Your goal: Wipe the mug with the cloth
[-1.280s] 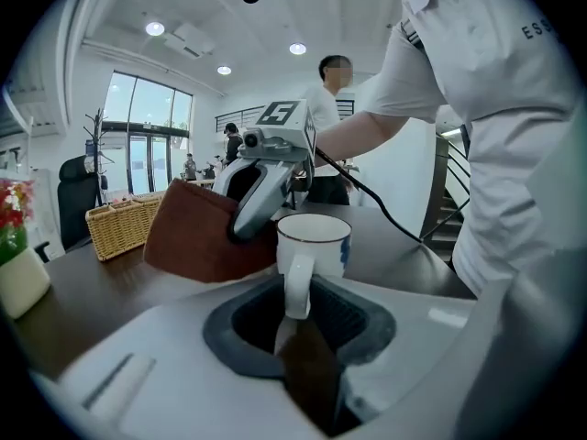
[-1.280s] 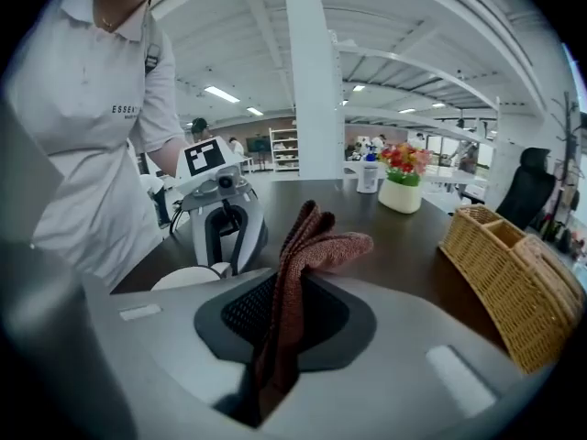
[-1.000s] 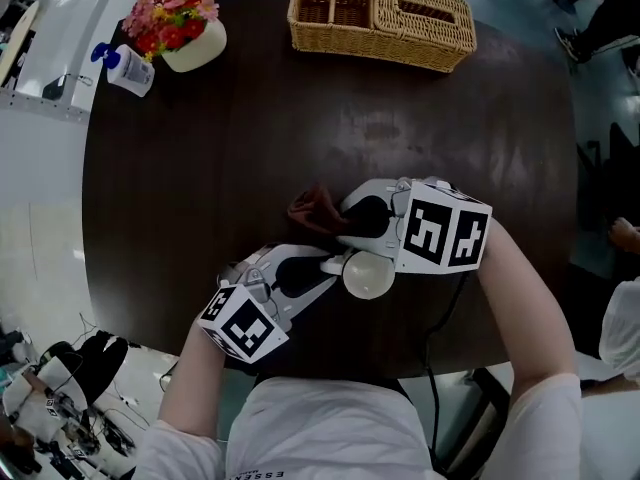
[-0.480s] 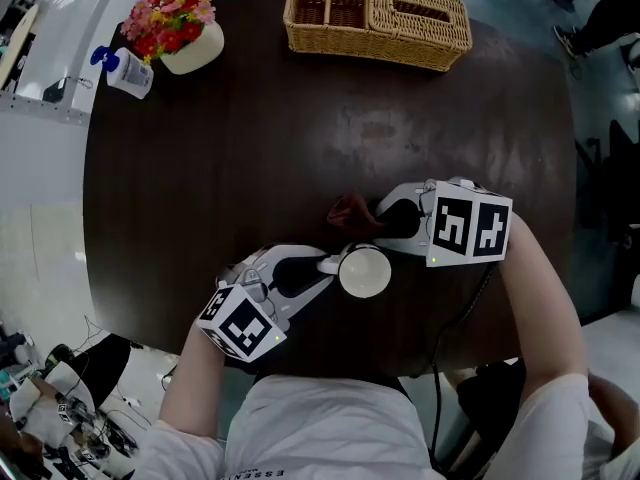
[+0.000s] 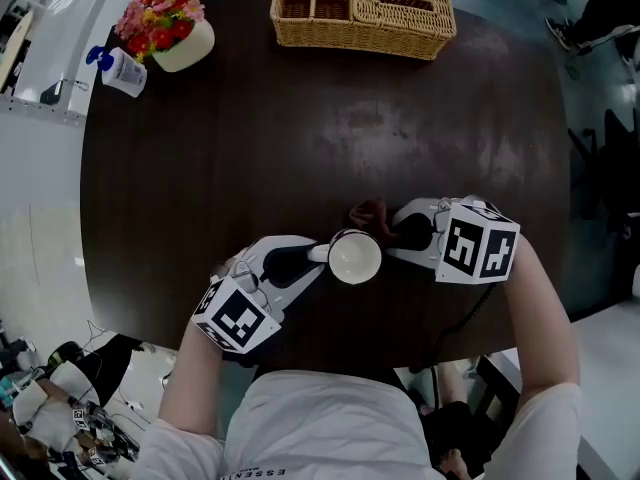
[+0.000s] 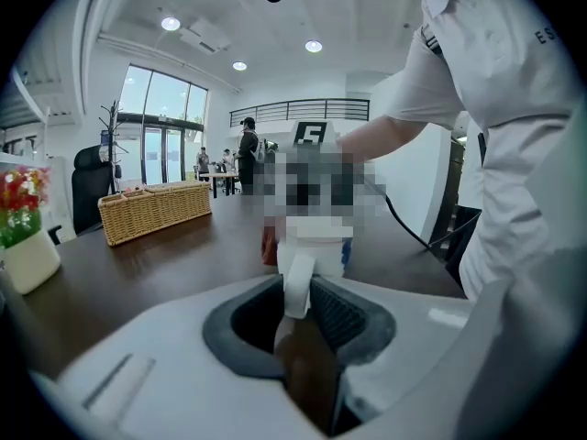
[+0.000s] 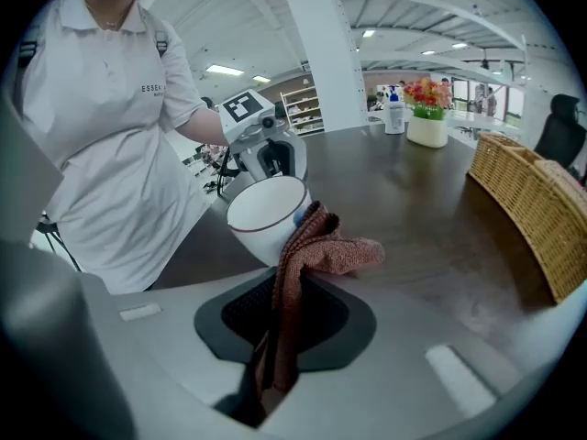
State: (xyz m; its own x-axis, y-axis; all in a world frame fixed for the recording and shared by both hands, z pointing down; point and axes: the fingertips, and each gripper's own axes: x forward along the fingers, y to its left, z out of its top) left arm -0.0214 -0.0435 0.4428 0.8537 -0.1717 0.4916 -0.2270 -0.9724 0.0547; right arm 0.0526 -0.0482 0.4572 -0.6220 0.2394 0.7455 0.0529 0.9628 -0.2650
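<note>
1. Mug [image 5: 354,257] sits over the near part of the dark desk [image 5: 250,148]. Open room spans the desk's broad middle, up to a wicker basket [image 5: 360,13] at the far edge.
2. Mug body is white and round, mouth up. The left gripper [image 5: 322,255] has its jaws clamped on the handle.
3. Reddish-brown cloth [image 5: 368,213] is pinched in the closed right gripper [image 5: 392,236] and touches the mug's side.
</note>
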